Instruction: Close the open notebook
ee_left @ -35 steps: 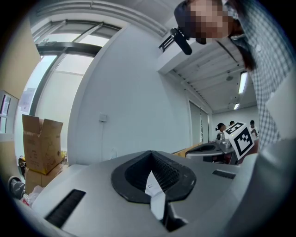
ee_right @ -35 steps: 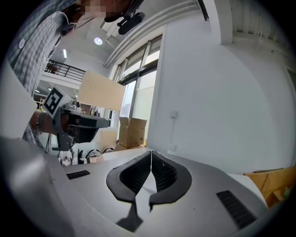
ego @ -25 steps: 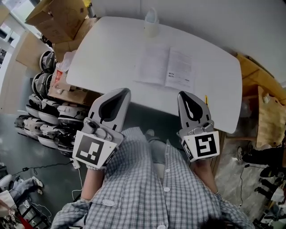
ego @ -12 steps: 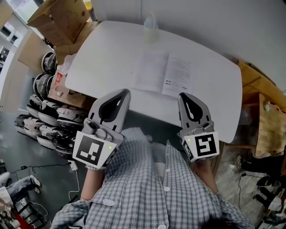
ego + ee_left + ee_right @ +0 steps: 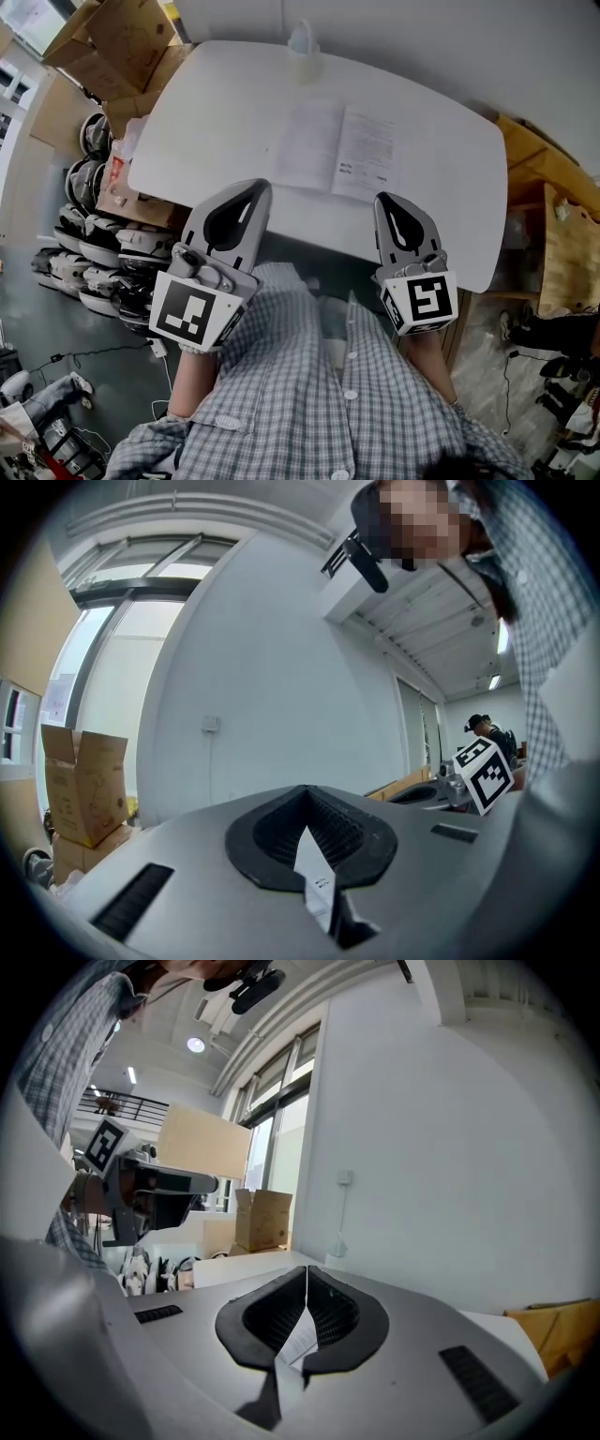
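The open notebook (image 5: 336, 150) lies flat on the white table (image 5: 441, 206), its two pages facing up. Both grippers are on the near side of it, pointing at it, and apart from it. My left gripper (image 5: 257, 187) is shut and empty, with its tip over the table's near edge, short of the left page. My right gripper (image 5: 387, 198) is also shut and empty, short of the right page. In the left gripper view a strip of the notebook (image 5: 314, 872) shows through the closed left gripper (image 5: 307, 791). In the right gripper view the notebook (image 5: 300, 1339) shows below the right gripper (image 5: 307, 1269).
A clear plastic bottle (image 5: 301, 49) stands at the table's far edge, behind the notebook. Cardboard boxes (image 5: 117, 37) and stacked helmets (image 5: 94, 262) crowd the floor on the left. Wooden furniture (image 5: 553, 225) stands on the right. A grey wall runs behind the table.
Both grippers have come a little nearer the table and the notebook. Their jaws stay shut. The notebook has not moved.
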### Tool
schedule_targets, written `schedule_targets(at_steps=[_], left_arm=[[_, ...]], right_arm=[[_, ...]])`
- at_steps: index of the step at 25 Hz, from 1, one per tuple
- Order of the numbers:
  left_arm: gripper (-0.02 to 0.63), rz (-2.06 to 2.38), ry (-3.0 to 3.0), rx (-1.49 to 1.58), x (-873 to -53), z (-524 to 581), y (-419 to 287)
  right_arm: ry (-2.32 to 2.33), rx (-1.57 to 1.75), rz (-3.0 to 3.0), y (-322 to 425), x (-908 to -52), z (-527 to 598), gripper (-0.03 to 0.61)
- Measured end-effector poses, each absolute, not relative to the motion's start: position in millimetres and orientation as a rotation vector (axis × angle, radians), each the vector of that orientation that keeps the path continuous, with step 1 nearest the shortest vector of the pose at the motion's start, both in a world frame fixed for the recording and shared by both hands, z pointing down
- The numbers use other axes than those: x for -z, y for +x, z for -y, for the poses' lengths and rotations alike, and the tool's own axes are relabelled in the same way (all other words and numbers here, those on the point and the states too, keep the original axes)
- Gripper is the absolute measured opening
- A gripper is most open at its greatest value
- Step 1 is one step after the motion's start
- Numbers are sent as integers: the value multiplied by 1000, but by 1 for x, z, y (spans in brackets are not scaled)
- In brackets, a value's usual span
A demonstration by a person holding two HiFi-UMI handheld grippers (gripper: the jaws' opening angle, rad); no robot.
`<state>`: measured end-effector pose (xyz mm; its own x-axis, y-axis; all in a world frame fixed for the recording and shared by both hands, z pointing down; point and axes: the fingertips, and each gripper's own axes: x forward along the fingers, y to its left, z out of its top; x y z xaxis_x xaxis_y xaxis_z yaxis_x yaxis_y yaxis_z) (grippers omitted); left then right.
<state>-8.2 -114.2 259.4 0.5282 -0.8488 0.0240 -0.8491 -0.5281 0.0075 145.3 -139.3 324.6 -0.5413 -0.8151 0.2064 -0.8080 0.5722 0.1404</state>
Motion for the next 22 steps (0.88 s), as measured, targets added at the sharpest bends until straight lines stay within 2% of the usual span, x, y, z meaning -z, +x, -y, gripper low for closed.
schedule_targets(at_steps=[11,18,22], left_arm=[[8,1407,2785,-47,-259,148,-11],[8,1339,2798,-82,-264,170,-14],[8,1305,2800,-88,-268,179,-19]], right_arm=[[1548,-386,2519,165,-373,165,20],[1627,-842,2483,167,-420,175,21],[1613,-997,2416,159,-453,176,21]])
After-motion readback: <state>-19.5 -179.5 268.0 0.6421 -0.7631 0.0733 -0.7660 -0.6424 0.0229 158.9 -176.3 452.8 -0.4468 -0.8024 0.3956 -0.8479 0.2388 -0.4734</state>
